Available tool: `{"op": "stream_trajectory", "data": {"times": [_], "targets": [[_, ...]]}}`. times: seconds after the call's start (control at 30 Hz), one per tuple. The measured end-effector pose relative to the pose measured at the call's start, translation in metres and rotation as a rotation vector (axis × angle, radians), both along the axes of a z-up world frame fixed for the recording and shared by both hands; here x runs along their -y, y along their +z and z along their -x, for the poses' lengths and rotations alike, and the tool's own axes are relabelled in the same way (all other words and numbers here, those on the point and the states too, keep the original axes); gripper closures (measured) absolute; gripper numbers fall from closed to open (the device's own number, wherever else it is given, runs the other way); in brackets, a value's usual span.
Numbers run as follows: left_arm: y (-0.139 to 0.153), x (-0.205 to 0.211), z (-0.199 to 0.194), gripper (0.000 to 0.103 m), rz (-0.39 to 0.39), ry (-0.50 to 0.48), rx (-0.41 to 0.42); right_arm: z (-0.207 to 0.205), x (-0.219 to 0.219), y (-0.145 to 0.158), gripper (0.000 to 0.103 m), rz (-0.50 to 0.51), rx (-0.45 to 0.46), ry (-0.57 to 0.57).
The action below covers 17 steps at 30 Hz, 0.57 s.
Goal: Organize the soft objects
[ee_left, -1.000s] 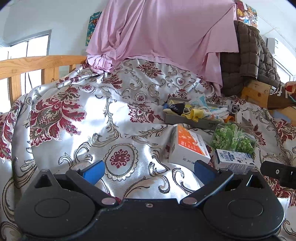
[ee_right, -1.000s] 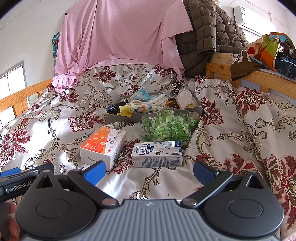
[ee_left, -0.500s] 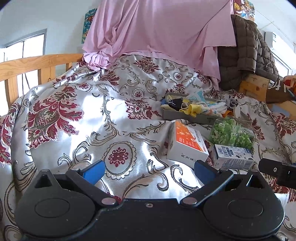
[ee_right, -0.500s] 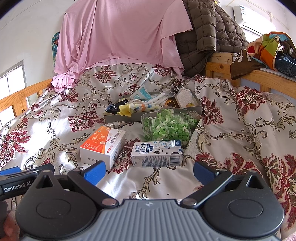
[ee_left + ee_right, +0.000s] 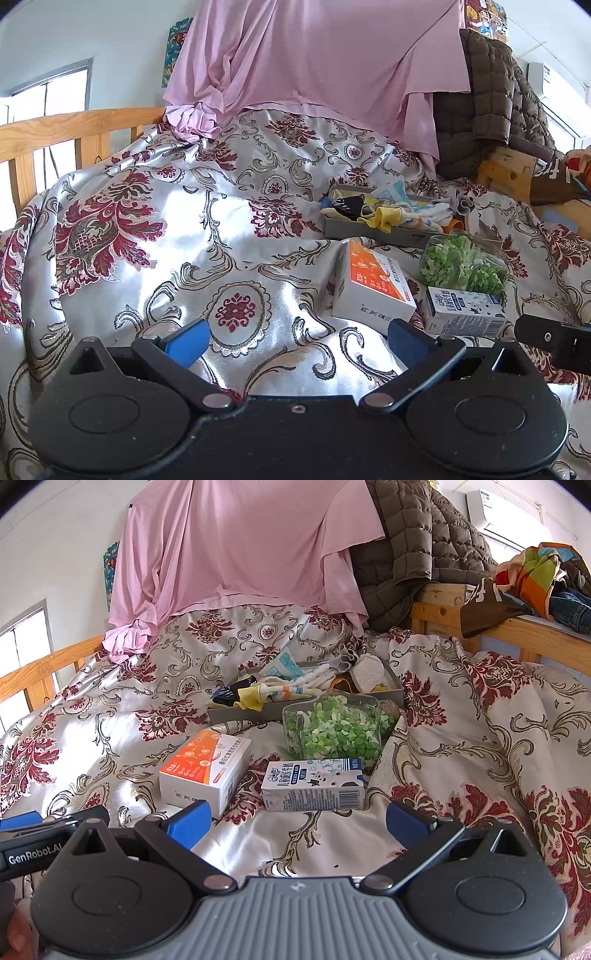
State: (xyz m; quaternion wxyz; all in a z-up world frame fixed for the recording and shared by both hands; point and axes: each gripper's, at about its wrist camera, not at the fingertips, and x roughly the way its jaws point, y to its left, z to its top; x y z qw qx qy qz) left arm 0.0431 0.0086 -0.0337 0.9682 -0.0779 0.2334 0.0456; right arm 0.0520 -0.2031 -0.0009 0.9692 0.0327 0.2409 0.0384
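Hovering low over the bedspread (image 5: 155,236), the left gripper (image 5: 295,341) is holding its blue pads (image 5: 186,341) spread wide with nothing between them. The right gripper (image 5: 297,819) is hanging over the same bedspread (image 5: 480,716), its jaws likewise wide apart and empty.

Socks and small cloths (image 5: 280,690) are lying heaped in a shallow grey tray (image 5: 258,710) near the middle of the bed; in the left view the same heap (image 5: 384,216) is spilling over the tray's (image 5: 369,230) near edge. A glass jar of green bits (image 5: 332,731) is lying just in front of the tray, seemingly touching it. A milk carton (image 5: 314,784) is lying on its side right before the jar, and an orange and white box (image 5: 207,768) is sitting just to the left of the carton. All three are lying between the tray and the right gripper.

A pink sheet (image 5: 240,546) is hanging at the head of the bed, with a brown quilted jacket (image 5: 417,542) draped beside it over a wooden frame (image 5: 517,624). Folded clothes (image 5: 535,576) are resting on the frame at the right.
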Motion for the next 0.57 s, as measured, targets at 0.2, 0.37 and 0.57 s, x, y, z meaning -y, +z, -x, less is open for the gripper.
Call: {"op": "stream_trajectory", "data": {"times": [0.2, 0.37, 0.57], "targets": [[-0.0003, 0.0002, 0.0001, 0.001, 0.004, -0.005, 0.0, -0.0007, -0.0001, 0.0005, 0.0, 0.0, -0.001, 0.0], [-0.0007, -0.0004, 0.0005, 0.001, 0.005, -0.002, 0.0, 0.0021, 0.0004, -0.001, 0.0, 0.001, -0.003, 0.002], [-0.0009, 0.0002, 0.0008, 0.001, 0.009, 0.004, 0.0, -0.0002, -0.0001, -0.0025, 0.0, 0.001, -0.005, 0.002]]}}
